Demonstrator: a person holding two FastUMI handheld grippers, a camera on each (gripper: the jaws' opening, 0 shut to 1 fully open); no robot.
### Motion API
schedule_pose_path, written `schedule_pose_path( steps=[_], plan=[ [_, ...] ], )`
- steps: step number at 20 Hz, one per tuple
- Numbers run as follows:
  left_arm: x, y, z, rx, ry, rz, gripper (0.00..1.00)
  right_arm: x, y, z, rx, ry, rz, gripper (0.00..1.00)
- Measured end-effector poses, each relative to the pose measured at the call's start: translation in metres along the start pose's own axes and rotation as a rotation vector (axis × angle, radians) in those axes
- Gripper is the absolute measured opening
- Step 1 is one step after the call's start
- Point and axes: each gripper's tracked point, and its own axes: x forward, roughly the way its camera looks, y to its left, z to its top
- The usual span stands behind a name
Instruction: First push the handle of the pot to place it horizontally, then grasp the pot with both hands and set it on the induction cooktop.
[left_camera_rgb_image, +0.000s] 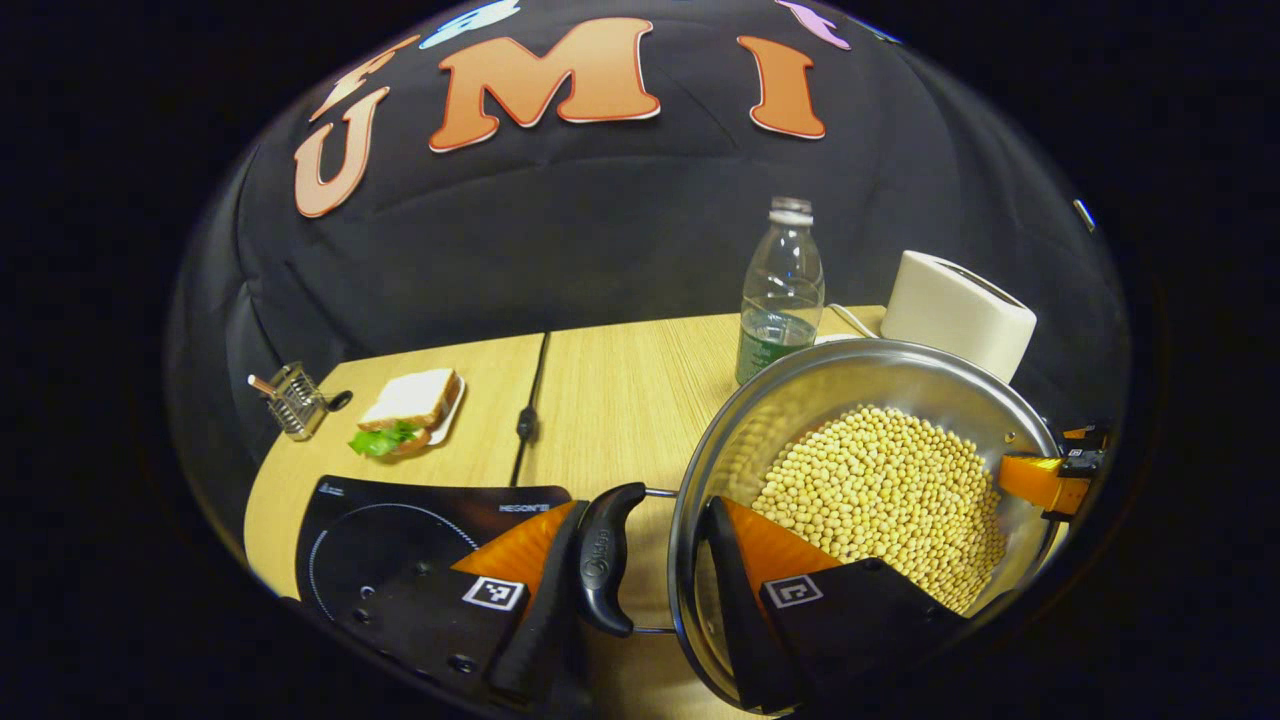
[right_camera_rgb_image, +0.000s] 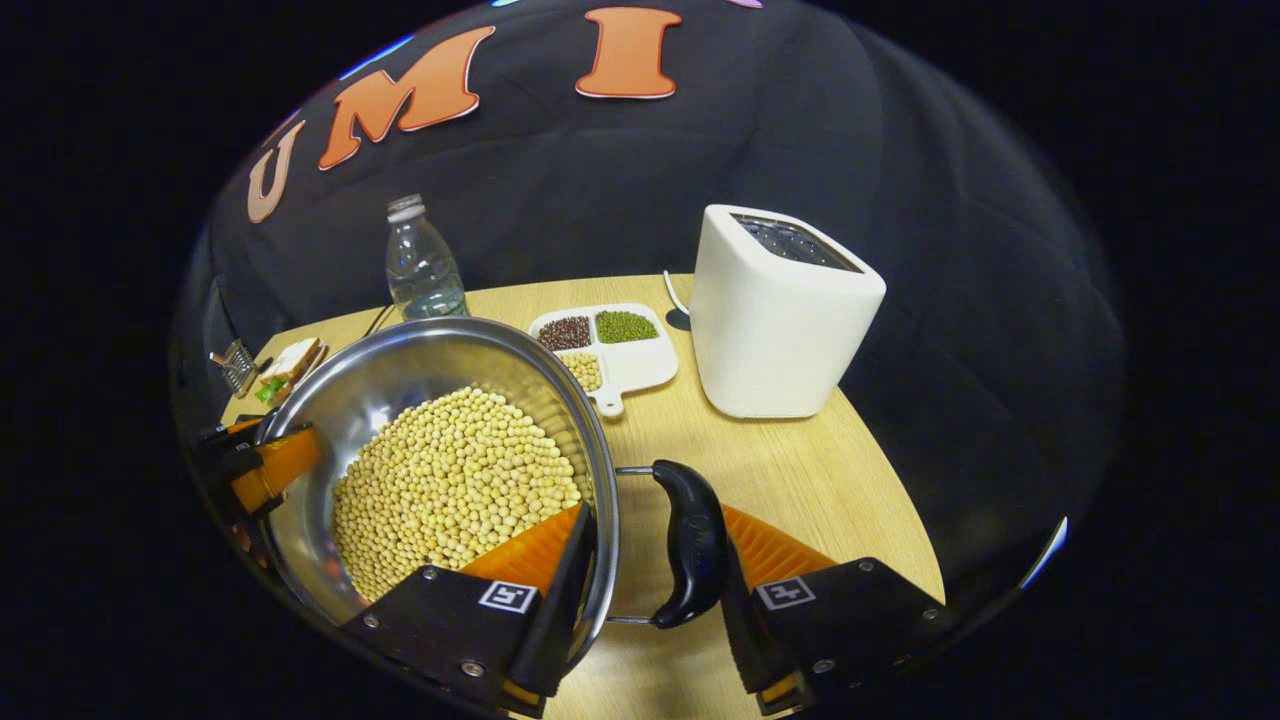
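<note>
A steel pot (left_camera_rgb_image: 860, 375) full of yellow soybeans (left_camera_rgb_image: 880, 490) is held between both grippers over the wooden table. My left gripper (left_camera_rgb_image: 643, 510) clamps one side, with one finger outside the black handle (left_camera_rgb_image: 603, 560) and the other inside the pot wall. On the opposite side my right gripper (right_camera_rgb_image: 655, 515) does the same around the other black handle (right_camera_rgb_image: 692, 545). Each gripper also appears across the pot from the other: the right gripper (left_camera_rgb_image: 1045, 480) and the left gripper (right_camera_rgb_image: 265, 465). The black induction cooktop (left_camera_rgb_image: 400, 530) lies just left of the pot, near the table's front edge.
A water bottle (left_camera_rgb_image: 780, 290) and a white toaster (right_camera_rgb_image: 780, 320) stand behind the pot. A divided tray of beans (right_camera_rgb_image: 605, 345) lies between them. A sandwich plate (left_camera_rgb_image: 412, 410) and a small metal rack (left_camera_rgb_image: 295, 400) sit at the far left. A black cable (left_camera_rgb_image: 527, 420) crosses the table.
</note>
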Motion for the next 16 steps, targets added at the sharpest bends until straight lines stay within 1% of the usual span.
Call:
schedule_pose_path(
  steps=[4, 7, 8, 9, 10, 13, 14, 15, 16],
  plan=[
    [-0.026, 0.022, 0.02, 0.012, -0.057, 0.034, 0.72, -0.018, 0.017, 0.01, 0.011, -0.025, 0.03, 0.65],
    [-0.045, 0.048, 0.025, 0.001, -0.074, 0.064, 0.72, -0.026, 0.033, 0.016, -0.003, -0.042, 0.055, 0.65],
    [-0.05, 0.058, 0.026, -0.003, -0.077, 0.076, 0.69, -0.03, 0.04, 0.017, -0.009, -0.043, 0.066, 0.65],
    [-0.056, 0.067, 0.026, -0.007, -0.079, 0.088, 0.69, -0.033, 0.047, 0.015, -0.008, -0.041, 0.076, 0.65],
    [-0.061, 0.077, 0.026, -0.011, -0.082, 0.1, 0.72, -0.04, 0.063, 0.018, -0.004, -0.037, 0.083, 0.65],
    [-0.077, 0.105, 0.024, -0.026, -0.091, 0.138, 0.72, -0.048, 0.098, 0.026, -0.025, -0.047, 0.115, 0.65],
    [-0.081, 0.117, 0.024, -0.035, -0.091, 0.15, 0.69, -0.05, 0.109, 0.027, -0.035, -0.047, 0.127, 0.65],
    [-0.084, 0.129, 0.022, -0.041, -0.09, 0.163, 0.72, -0.05, 0.121, 0.029, -0.045, -0.049, 0.137, 0.65],
    [-0.087, 0.14, 0.02, -0.047, -0.089, 0.176, 0.72, -0.05, 0.132, 0.03, -0.058, -0.05, 0.148, 0.65]
  ],
)
